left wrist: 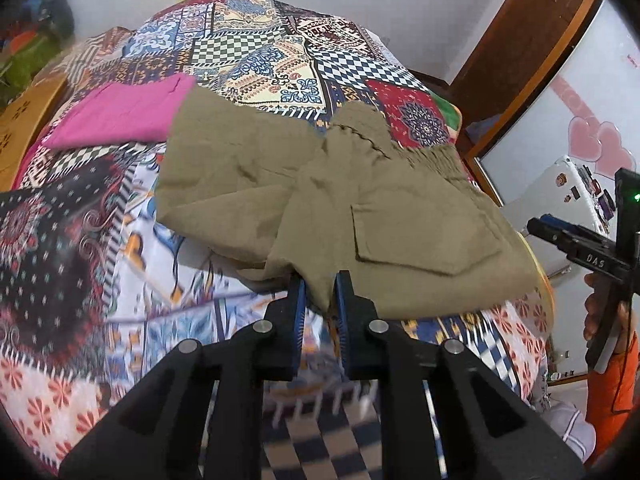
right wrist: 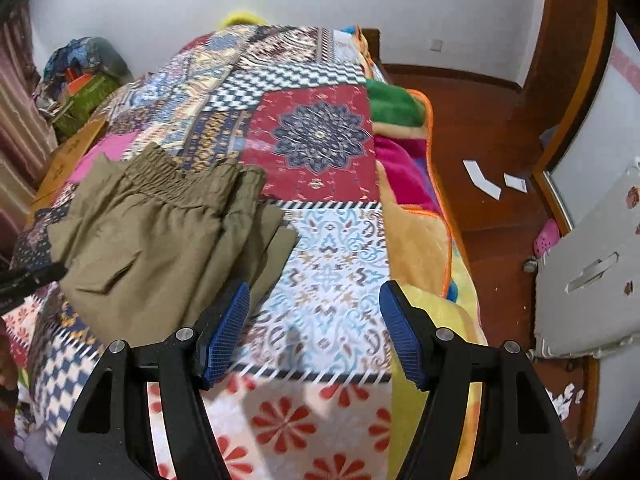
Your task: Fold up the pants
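Olive pants with a flap pocket and an elastic waistband lie crumpled on the patchwork bedspread. My left gripper is shut on the near edge of the pants, with a fold of fabric pinched between its blue pads. In the right wrist view the pants sit to the left of my right gripper. That gripper is open above the bedspread with nothing between its fingers. The right gripper also shows at the right edge of the left wrist view, held by a hand with an orange sleeve.
A folded pink cloth lies on the bed beyond the pants. A fluffy multicoloured blanket hangs at the bed's right edge. Beyond it is wooden floor with white papers and a pink shoe.
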The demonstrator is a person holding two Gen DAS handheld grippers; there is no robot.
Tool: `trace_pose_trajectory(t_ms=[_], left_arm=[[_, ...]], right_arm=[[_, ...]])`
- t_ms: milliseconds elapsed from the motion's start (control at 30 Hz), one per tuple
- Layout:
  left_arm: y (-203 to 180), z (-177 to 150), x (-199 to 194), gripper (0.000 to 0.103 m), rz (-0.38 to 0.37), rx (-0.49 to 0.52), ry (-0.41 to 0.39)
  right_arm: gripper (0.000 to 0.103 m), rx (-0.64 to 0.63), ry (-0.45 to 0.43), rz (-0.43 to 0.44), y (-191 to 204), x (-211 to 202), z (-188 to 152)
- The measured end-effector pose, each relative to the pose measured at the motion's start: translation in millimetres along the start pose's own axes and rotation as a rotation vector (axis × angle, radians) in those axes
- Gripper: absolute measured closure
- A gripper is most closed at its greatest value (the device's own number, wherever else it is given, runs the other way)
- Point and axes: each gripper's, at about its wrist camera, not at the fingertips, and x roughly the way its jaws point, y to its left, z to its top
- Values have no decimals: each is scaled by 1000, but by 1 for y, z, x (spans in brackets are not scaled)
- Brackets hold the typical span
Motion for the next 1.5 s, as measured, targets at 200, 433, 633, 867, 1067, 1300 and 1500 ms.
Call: trace_pose_trajectory(t_ms=[200, 433, 633, 867, 1067, 1300, 1500], left_arm=[[-4, -20, -19, 95, 48, 34, -8], [29, -8, -44, 93, 118, 5, -57], [42, 25, -39, 93, 126, 26, -72], [39, 50, 5, 76, 109, 65, -14], [43, 38, 36, 73, 140, 81, 52], [65, 34, 25, 72, 169, 33, 46], [40, 66, -6, 37, 117, 85, -67]], right_arm=[[39, -32, -23, 66, 26, -12, -2], [39, -100, 21, 101, 62, 9, -7], [39, -96, 85, 109, 64, 35, -16], [35, -130, 89, 33, 57, 48, -13], [35, -116, 90, -10, 42, 57, -1], [32, -70, 84, 18, 31, 44, 11], [32, -38, -12, 43, 24, 22, 34]])
